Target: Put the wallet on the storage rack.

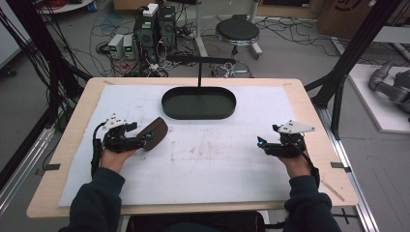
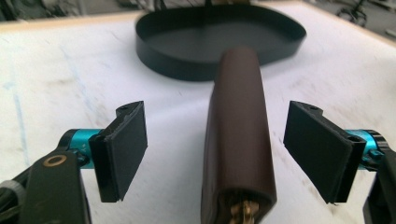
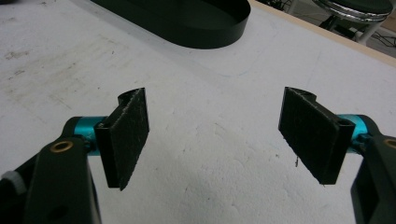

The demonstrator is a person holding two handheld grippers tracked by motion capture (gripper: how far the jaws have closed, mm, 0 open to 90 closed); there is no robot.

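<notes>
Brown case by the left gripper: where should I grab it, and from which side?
Grip the brown case across its narrow width near the end facing the left gripper, coming straight along its length. It stands on edge, long and slim, between the open pads with gaps on both sides. Its far end points toward the black tray. Closing where they stand should probably catch both flat faces.

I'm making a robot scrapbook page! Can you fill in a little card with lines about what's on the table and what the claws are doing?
table: white mat on a wooden top
tray: black oval tray, far middle of mat, empty
case: brown case between the left claw's pads, gaps on both sides
left claw: left claw open around the case, not squeezing it
right claw: right claw open, nothing between its pads, over bare mat
</notes>
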